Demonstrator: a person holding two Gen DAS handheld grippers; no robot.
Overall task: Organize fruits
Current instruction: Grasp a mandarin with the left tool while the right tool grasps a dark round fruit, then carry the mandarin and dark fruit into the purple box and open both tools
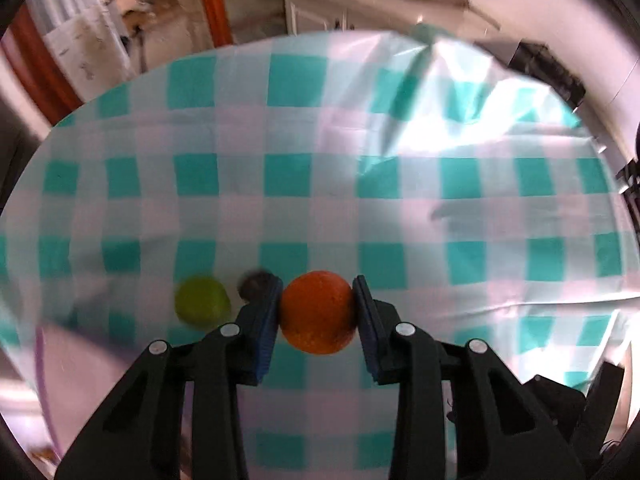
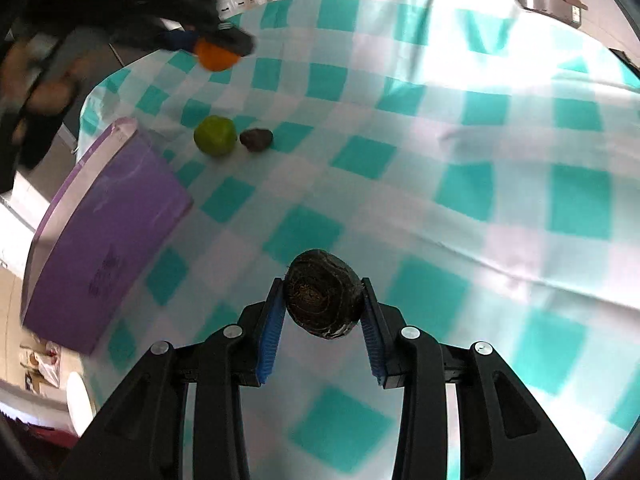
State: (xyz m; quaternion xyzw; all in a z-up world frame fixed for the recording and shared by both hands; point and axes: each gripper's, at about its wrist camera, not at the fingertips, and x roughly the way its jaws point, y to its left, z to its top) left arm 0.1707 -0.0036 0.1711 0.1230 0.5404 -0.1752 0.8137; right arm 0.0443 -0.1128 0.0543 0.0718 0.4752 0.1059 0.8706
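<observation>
Left tool [image 1: 318,312] clamps orange [image 1: 318,312], right tool [image 2: 324,300] clamps dark fruit [image 2: 324,300] — purple box [image 2: 108,232] lies left, nearer the left tool.

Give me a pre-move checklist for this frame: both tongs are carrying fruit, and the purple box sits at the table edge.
1. Left tongs shut on the orange: ok, both pads touch it.
2. Right tongs shut on the dark fruit: ok, held between the pads.
3. Purple box within view of the right tongs: ok, at the left edge of the tablecloth.
4. Box open and able to take fruit: cannot tell.
5. Green fruit and small dark fruit still on the cloth: ok, side by side, ungrasped.
</observation>
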